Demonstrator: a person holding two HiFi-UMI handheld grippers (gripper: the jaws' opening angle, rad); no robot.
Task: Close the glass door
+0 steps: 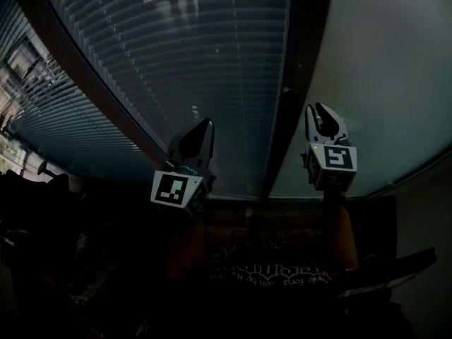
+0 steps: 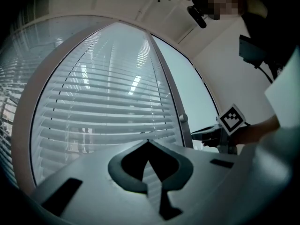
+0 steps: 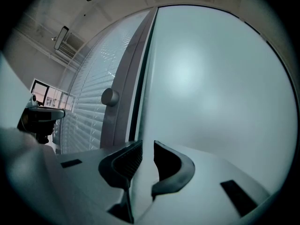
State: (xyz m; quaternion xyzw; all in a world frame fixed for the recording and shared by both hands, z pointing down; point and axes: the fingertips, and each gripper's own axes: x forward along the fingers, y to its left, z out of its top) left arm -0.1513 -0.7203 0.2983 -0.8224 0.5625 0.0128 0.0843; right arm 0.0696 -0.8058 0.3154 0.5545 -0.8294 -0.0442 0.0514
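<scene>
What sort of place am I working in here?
Likely an office: slatted blinds filling a large framed pane, a frosted glass panel beside it, and a round knob on the metal frame between them.

Two hand-held grippers are in view: one left gripper [image 1: 203, 127] and one right gripper [image 1: 321, 111]. There is one frosted glass door [image 1: 381, 62], two slatted blinds [image 1: 176, 55] [image 1: 39, 111], two dark frame bars [image 1: 291, 76] [image 1: 106, 99], one round knob [image 3: 109, 97] and one person [image 1: 268, 277].

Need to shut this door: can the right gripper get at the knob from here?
Likely yes. The knob sits on the frame just left of the right gripper. Nothing lies between them, and its jaws stand apart and empty.
</scene>
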